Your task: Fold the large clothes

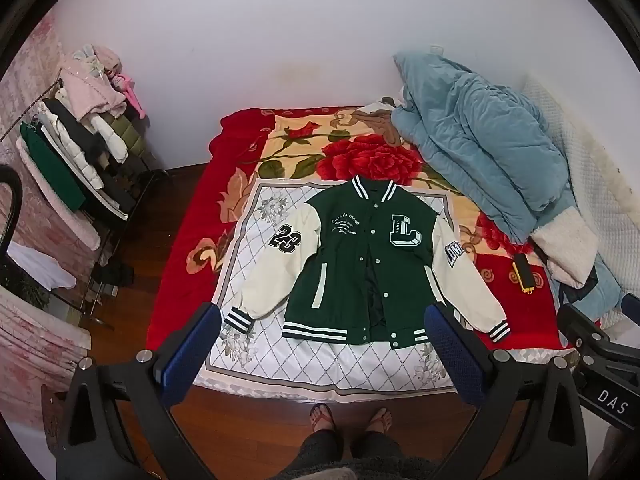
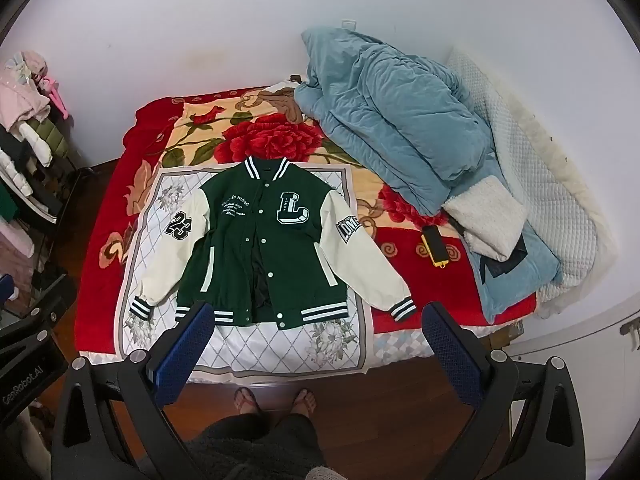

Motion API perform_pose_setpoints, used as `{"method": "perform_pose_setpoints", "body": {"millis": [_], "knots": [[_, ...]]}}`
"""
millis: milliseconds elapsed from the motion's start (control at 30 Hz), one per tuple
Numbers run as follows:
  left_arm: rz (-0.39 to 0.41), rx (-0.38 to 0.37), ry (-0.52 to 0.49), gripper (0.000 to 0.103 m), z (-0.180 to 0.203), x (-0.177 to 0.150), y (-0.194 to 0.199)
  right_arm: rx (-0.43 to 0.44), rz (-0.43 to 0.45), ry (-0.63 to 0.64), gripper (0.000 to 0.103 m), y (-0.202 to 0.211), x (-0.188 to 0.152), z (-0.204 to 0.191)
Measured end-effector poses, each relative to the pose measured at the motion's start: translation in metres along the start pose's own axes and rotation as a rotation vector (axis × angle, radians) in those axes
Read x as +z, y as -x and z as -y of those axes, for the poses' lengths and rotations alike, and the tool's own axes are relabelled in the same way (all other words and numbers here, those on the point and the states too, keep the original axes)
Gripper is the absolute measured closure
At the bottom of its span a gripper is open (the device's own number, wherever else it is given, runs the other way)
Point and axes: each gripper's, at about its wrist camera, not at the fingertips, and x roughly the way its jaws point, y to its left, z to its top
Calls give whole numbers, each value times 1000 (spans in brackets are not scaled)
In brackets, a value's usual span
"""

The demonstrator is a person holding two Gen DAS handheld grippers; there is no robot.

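A green varsity jacket point(image 1: 352, 264) with cream sleeves, a white "L" and a "23" patch lies flat, front up, sleeves spread, on a white quilted cloth point(image 1: 280, 360) on the bed. It also shows in the right wrist view point(image 2: 264, 240). My left gripper point(image 1: 324, 316) is open and empty, held above the bed's near edge, over the jacket's hem. My right gripper point(image 2: 314, 312) is open and empty, also held above the hem. The right gripper's body shows at the right edge of the left wrist view point(image 1: 600, 356).
A red floral blanket point(image 1: 360, 152) covers the bed. A blue duvet point(image 1: 488, 148) is heaped at the right. A yellow and black device point(image 1: 523, 276) lies near the right sleeve. A clothes rack point(image 1: 80, 152) stands at the left. The person's feet point(image 1: 348, 420) stand on the wood floor.
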Motion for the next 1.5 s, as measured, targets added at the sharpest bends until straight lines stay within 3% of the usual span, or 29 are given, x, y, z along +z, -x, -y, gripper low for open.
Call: {"method": "perform_pose_setpoints", "body": {"millis": [1500], "knots": [[3,7,-4,0,0,0,0,-2,3,2,0,-4,5,-3]]}}
